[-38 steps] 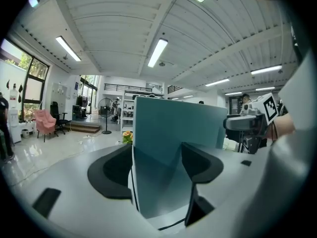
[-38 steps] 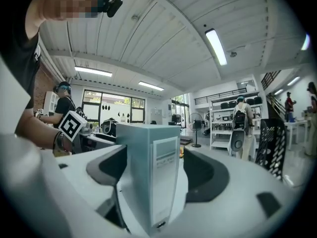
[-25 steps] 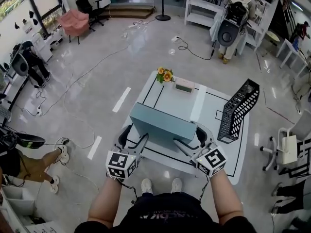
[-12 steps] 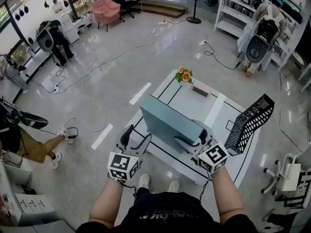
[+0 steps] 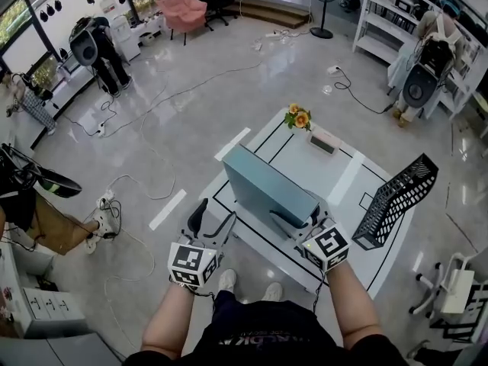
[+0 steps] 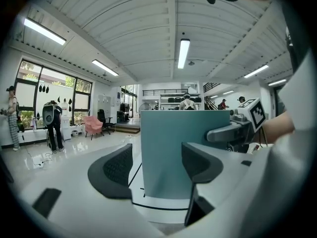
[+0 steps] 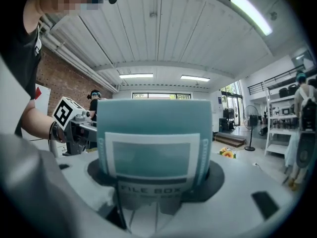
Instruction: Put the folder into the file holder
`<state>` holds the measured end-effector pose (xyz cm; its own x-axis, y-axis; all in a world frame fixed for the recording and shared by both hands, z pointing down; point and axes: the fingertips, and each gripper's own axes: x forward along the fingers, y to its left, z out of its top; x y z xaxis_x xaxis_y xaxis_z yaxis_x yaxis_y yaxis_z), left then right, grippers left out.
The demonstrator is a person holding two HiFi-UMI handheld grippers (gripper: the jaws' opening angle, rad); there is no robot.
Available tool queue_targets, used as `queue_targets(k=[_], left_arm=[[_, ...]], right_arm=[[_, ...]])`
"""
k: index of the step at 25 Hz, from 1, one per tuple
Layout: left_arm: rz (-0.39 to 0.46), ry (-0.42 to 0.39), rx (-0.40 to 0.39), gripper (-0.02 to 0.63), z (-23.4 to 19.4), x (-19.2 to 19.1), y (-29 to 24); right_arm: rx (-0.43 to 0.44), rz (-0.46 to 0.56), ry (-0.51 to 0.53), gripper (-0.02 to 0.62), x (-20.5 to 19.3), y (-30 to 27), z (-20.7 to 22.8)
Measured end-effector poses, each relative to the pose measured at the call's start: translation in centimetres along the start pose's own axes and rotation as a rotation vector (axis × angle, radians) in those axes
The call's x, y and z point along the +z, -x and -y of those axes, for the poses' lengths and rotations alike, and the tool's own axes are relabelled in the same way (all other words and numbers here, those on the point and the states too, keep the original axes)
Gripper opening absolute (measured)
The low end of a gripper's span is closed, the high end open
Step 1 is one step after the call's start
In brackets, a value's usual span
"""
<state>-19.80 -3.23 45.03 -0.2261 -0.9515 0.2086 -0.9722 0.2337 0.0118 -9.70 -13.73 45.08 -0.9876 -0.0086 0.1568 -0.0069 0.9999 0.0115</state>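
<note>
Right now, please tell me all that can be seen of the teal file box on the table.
The teal file box is matte, cardboard or plastic by its look, and closed. It stands upright on a long edge on the white table, near its front edge. Its rounded spine carries a white-framed label window and the print FILE BOX. The right gripper is closing its jaws on the spine end, pads on both faces. The left gripper, open, does not touch it.
</note>
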Motion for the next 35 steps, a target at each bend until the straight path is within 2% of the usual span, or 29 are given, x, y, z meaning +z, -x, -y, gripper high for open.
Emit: queue_targets(k=[9,13,17,21,27,35], left_arm=[[0.002,0.000,-0.045,0.283,0.7,0.4,-1.3],[0.008,-0.001,-0.072,0.214,0.7,0.8,-1.6],[0.008,-0.006,-0.105,0.124,0.2,1.3,-1.7],[0.006,-0.004,-0.155,0.007,-0.1,1.5,-2.2],[-0.002,-0.007,-0.276,0.003,0.9,1.4,-3.7],[0.001,-0.020,-0.486,0.003,4.1,2.0,-5.8]], right_arm=[[-0.032,0.004,0.032,0.285,0.1,0.0,-0.5],[-0.084,0.003,0.014,0.284,0.1,0.6,-0.2],[-0.169,0.000,-0.026,0.276,0.2,1.2,0.4],[-0.262,-0.007,-0.047,0.273,0.2,1.9,1.0],[-0.425,-0.022,-0.066,0.270,0.0,3.7,2.3],[-0.658,0.002,-0.109,0.268,0.9,8.1,2.8]])
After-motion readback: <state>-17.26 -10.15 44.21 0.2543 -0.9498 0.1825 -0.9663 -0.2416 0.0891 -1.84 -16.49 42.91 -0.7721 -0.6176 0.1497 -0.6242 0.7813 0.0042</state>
